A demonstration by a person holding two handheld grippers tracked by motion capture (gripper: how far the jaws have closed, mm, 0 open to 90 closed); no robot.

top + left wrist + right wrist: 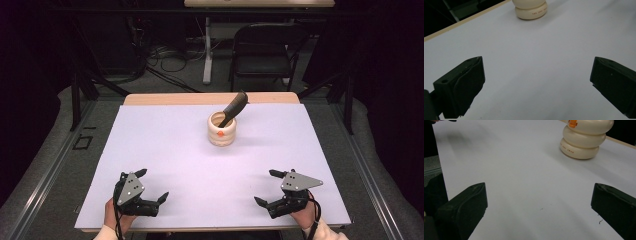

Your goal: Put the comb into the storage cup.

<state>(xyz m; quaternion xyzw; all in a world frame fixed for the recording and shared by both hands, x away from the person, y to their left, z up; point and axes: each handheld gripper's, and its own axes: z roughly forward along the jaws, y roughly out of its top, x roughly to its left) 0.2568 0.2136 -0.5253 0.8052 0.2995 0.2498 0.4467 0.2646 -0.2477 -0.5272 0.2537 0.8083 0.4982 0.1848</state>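
Observation:
A cream ribbed cup with an orange mark on its front stands toward the back middle of the white table. A dark flat utensil leans out of it to the right. The cup's base lies far ahead in the left gripper view, and the cup appears at the upper right of the right gripper view. My left gripper rests open near the front left edge. My right gripper is open near the front right edge. Both hold nothing and are far from the cup.
A black folding chair and a table leg with cables stand on the floor beyond the table. A wooden strip edges the far side of the table. Black frame posts flank the table on both sides.

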